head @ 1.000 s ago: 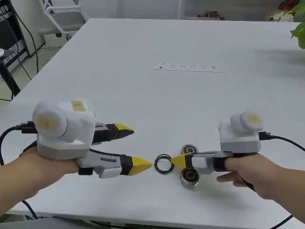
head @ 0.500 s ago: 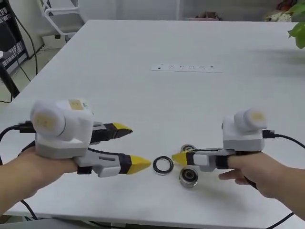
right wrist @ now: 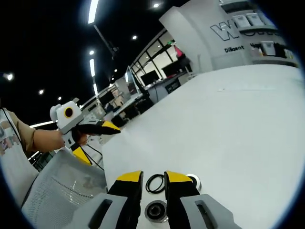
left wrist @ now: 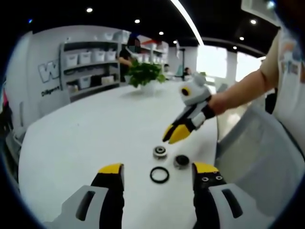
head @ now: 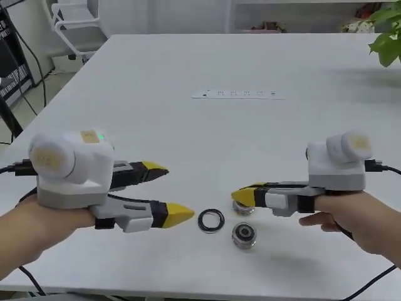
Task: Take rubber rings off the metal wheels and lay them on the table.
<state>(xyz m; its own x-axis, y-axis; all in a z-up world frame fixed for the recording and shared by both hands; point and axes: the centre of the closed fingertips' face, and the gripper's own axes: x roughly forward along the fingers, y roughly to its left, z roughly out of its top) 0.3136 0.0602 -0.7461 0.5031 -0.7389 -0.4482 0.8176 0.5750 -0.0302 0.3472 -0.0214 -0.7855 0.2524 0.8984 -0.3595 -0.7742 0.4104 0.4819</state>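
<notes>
A black rubber ring (head: pixel 211 221) lies flat on the white table (head: pixel 207 135). One metal wheel (head: pixel 244 233) sits just right of the ring, and a second wheel (head: pixel 243 209) lies behind it, partly under my right gripper (head: pixel 241 194). That gripper hovers above the wheels with its jaws a narrow gap apart and nothing between them. In the right gripper view the ring (right wrist: pixel 155 183) shows through that gap. My left gripper (head: pixel 168 191) is wide open just left of the ring and holds nothing. In the left gripper view the ring (left wrist: pixel 159 174) lies between the jaws' tips, with both wheels (left wrist: pixel 159 152) beyond.
A flat white power strip (head: pixel 233 95) lies mid-table. A potted plant (head: pixel 385 44) stands at the far right corner, and a white chair (head: pixel 69 19) beyond the far left edge. The table's near edge runs just under both hands.
My right gripper has lifted and drawn back to the right, away from the ring. The ring stays flat on the table. My left gripper holds about the same place.
</notes>
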